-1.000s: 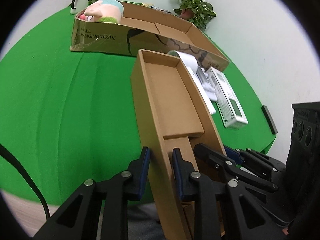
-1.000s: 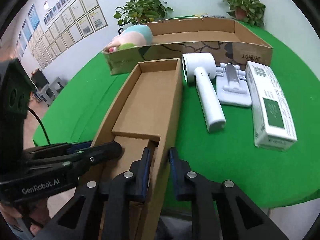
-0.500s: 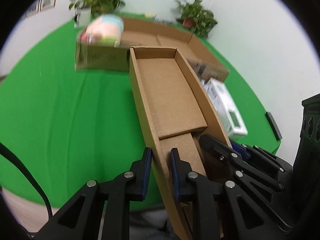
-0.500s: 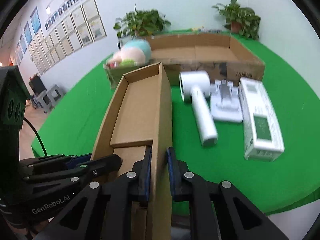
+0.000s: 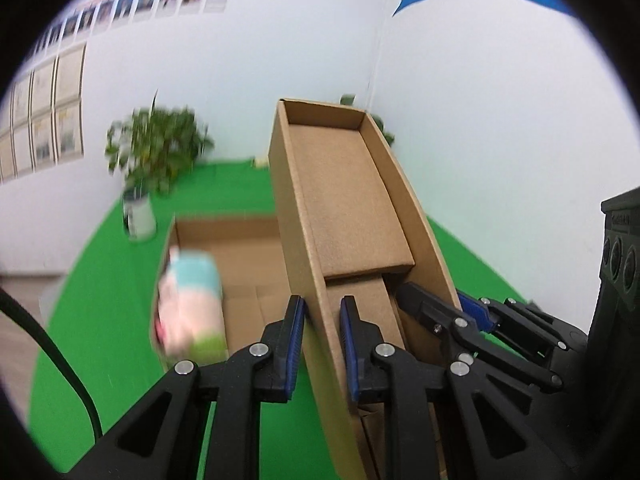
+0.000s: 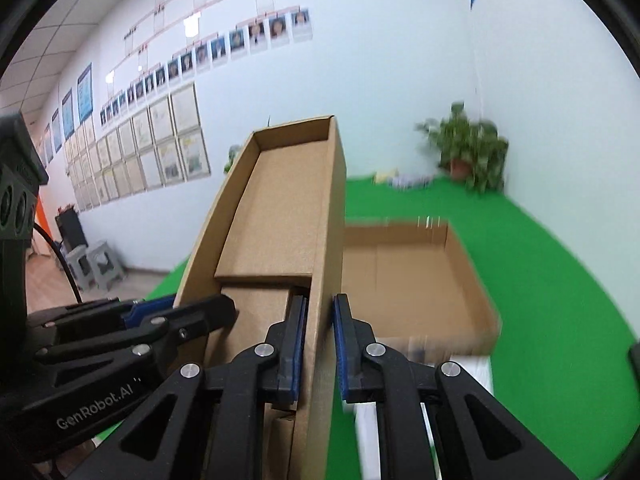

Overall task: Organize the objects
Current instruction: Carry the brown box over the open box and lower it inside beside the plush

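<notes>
Brown corrugated narrow cardboard tray point(image 5: 344, 208) — clamped on its left wall by your left gripper point(image 5: 322, 344), right wall by your right gripper point(image 6: 320, 344) — is mid-carry; next, lower it level into the large open cardboard box point(image 6: 404, 276).

"GenRobot.AI" is printed on the left tool point(image 6: 132, 332)'s black body

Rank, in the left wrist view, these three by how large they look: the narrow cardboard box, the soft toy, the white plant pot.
1. Narrow cardboard box, largest, though it is held close to the camera, which enlarges it.
2. Soft toy, blurred.
3. White plant pot, smallest, and farthest away.
</notes>
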Demonstrator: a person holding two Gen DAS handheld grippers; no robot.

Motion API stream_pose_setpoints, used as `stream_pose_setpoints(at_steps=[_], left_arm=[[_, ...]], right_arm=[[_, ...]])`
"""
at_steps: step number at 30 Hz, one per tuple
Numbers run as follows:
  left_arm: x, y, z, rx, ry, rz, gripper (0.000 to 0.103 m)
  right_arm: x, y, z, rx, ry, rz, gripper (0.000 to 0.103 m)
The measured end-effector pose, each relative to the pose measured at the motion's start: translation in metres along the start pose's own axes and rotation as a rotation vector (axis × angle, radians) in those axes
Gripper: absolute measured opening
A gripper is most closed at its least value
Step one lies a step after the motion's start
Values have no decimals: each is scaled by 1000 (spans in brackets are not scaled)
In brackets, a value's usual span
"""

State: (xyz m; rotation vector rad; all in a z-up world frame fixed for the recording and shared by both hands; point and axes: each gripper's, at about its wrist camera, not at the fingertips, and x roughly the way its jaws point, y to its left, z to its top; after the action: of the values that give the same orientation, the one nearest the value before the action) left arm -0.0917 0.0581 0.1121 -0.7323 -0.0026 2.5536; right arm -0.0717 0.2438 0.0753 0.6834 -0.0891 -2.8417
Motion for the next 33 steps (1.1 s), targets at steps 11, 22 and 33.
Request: stream_pose_setpoints(at_steps=[11, 22, 33], left_arm=[[36, 18, 114, 36, 13, 39, 18], [115, 58, 87, -8, 149, 76, 16], [218, 98, 16, -29, 376, 134, 15]], right_arm=[[51, 0, 138, -10, -26, 10, 11], [173, -20, 133, 24, 109, 27, 11], [314, -47, 46, 83, 306, 57, 11]])
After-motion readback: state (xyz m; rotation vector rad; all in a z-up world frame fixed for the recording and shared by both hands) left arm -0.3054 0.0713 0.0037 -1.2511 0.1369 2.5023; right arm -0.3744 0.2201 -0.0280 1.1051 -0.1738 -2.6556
